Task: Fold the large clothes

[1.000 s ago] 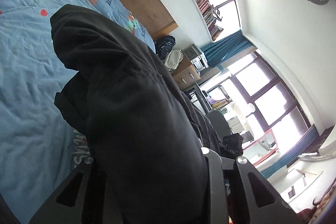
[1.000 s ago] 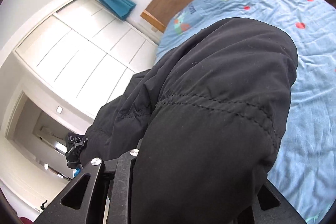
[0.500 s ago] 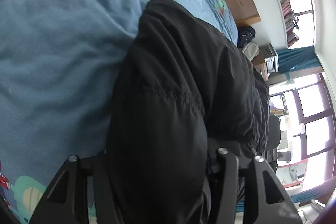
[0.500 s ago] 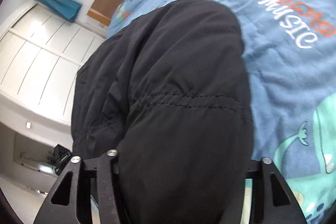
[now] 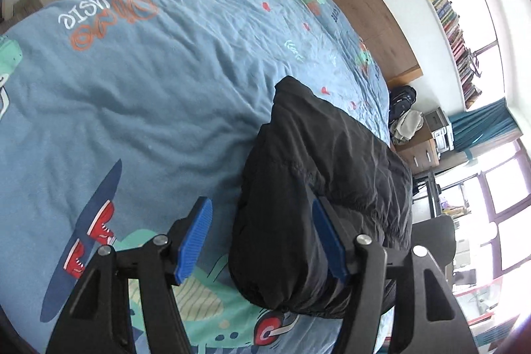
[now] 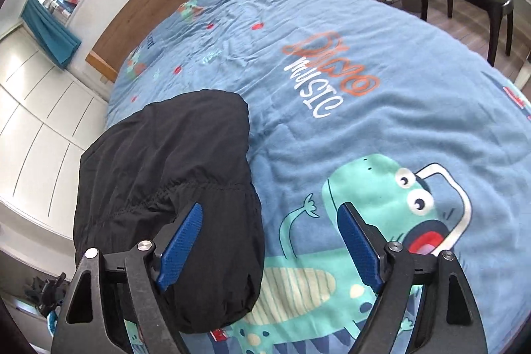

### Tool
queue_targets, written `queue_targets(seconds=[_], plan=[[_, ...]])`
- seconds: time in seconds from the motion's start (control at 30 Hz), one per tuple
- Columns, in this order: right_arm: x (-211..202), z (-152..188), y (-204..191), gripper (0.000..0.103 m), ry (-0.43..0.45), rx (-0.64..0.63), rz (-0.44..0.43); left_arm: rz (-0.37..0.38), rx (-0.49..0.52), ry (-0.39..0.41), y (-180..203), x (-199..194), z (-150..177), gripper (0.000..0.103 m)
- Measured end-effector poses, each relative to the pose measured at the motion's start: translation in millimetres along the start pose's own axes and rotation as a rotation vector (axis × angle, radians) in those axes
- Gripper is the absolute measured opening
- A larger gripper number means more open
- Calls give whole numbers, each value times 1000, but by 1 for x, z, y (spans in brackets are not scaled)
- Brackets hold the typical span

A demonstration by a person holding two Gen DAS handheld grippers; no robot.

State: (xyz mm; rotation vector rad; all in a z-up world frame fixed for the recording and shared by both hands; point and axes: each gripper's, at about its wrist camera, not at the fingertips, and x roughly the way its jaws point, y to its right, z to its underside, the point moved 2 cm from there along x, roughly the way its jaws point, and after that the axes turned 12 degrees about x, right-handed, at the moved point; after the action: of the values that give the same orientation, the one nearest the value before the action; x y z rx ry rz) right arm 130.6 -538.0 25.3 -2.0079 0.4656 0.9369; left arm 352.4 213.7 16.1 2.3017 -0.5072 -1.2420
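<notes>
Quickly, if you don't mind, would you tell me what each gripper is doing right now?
Left gripper: open, holding nothing; the folded black jacket lies between its fingers.
Right gripper: open, holding nothing, at the jacket's edge.

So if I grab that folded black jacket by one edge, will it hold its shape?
Probably not: the black jacket looks soft and puffy, so it would likely sag and unfold. Its quilted bulk suggests it is light for its size. The smooth shell may slip.

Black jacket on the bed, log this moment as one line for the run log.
item: black jacket folded, lying on blue bedspread | left gripper: open | right gripper: open, holding nothing
</notes>
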Motion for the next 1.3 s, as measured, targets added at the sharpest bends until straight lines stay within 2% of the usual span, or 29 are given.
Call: queue_targets(seconds=[0.17,0.33,0.4,0.5,0.53,0.7,0.8,0.87,1.03,1.3], plan=[[-33,27,-14,91,38,-57,-16,-58,120,10,44,-42,41,62],[-64,78,-32,100,74,-150,-3,-110,230,65,84,-68,95,75],[-74,102,-37,102,86,-179,-18,-146,277,98,101,-75,118,75],[-85,135,-42,102,96,-217,-34,-192,360,130,126,-86,149,77],[-88,146,-42,102,100,-230,-34,-206,388,140,136,-89,160,82],[-98,198,-39,102,114,-294,-27,-253,511,163,174,-100,203,83],[-102,220,-35,102,133,-344,8,-299,577,182,191,-106,226,83],[-106,230,-34,102,153,-363,19,-345,602,201,197,-112,241,83],[-121,242,-32,102,200,-370,11,-407,644,233,207,-125,261,83],[-141,253,-34,102,305,-397,-2,-467,669,303,209,-140,271,83]])
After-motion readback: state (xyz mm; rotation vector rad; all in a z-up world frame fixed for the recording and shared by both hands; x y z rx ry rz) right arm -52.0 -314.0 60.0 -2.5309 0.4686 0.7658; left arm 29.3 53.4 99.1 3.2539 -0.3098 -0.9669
